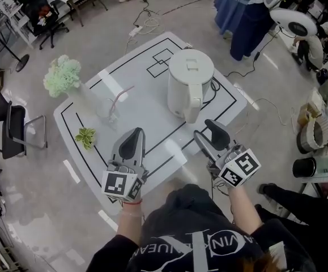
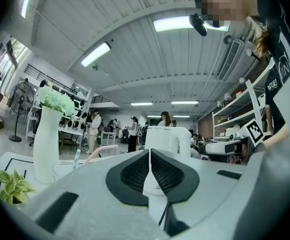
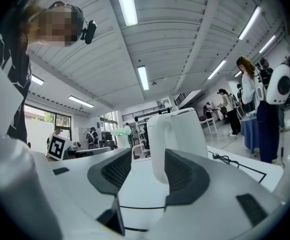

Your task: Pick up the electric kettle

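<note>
Flower vase [image 1: 82,98], straw glass [image 1: 111,117] and leafy sprig [image 1: 86,136] on white table [image 1: 144,120].

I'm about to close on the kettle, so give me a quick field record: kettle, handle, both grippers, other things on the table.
kettle: white electric kettle, upright on the table, lid down
handle: handle faces the person, in line with the right gripper's gap, not gripped
right gripper: right gripper open, just short of the handle
left gripper: left gripper shut, empty, over the table's near part
other items: vase of flowers, glass with straw, small plant, all to the person's left of the kettle
</note>
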`<state>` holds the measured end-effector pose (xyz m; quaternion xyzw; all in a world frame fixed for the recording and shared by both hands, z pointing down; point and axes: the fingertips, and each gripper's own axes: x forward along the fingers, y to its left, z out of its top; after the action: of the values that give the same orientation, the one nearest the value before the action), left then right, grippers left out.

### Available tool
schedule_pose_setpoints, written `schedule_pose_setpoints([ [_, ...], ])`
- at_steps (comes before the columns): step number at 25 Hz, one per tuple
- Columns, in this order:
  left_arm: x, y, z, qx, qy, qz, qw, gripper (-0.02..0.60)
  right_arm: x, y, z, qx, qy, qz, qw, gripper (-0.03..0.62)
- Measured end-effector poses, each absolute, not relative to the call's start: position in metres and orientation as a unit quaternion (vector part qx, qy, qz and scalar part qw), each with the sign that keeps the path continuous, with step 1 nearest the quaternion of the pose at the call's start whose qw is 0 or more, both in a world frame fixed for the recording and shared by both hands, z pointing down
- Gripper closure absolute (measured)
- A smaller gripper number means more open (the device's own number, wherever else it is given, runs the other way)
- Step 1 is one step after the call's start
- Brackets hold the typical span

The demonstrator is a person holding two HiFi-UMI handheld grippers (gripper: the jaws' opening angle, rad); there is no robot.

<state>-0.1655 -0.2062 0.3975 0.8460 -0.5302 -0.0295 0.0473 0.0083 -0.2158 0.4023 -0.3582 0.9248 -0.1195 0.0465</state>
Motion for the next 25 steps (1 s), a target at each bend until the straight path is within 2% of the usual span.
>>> schedule_pose_setpoints([
  [25,-0.158,-0.253,0.422,0.819,-0.564,-0.030,0.100,0.565,-0.025,-0.276,0.380,-0.222,0.963,-0.139,0.068,0.421],
])
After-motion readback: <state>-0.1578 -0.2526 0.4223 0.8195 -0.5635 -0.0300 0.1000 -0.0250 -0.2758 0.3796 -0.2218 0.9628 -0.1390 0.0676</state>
